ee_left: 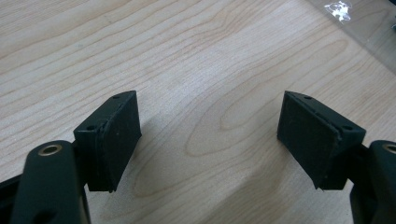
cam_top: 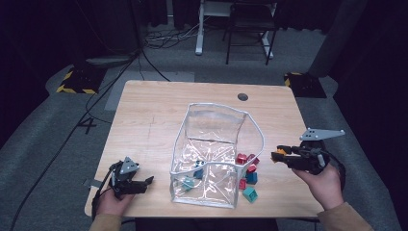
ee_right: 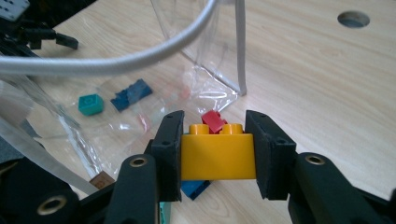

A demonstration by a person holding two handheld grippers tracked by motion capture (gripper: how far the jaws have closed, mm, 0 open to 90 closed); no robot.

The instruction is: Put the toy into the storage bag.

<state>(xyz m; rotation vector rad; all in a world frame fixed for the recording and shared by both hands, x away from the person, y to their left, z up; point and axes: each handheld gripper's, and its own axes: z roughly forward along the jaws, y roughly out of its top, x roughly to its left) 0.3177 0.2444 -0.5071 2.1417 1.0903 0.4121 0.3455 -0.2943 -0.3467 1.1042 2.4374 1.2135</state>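
A dark room with a grey carpeted floor is surrounding a pale wooden table (cam_top: 144,110) that is sitting across the middle of the high view, with a chair and desk legs standing at the top of the frame. At the lower left of that view, the left gripper (cam_top: 144,183) is resting low over bare wood, its jaws standing apart with nothing between them, and the left gripper view is showing only wood grain between its pads (ee_left: 119,140). In the centre, a clear plastic bag (cam_top: 211,144) with a white piped rim is standing open, with a few teal and blue blocks (cam_top: 192,175) lying inside on its floor. Just right of the bag, toward the lower middle, a loose cluster of red and teal blocks (cam_top: 248,178) is lying on the table. At the right of the high view, the right gripper (cam_top: 278,155) is hanging above the table beside the bag, its jaws clamping a yellow block (ee_right: 218,154) by its two side faces, studs up. Judging from this, the block is probably heading over the rim and into the bag. The soft rim is sagging and curving, so a low approach could be catching it and tipping or dragging the bag, and the smooth block could be slipping from the pads if the grip is easing too early, dropping outside
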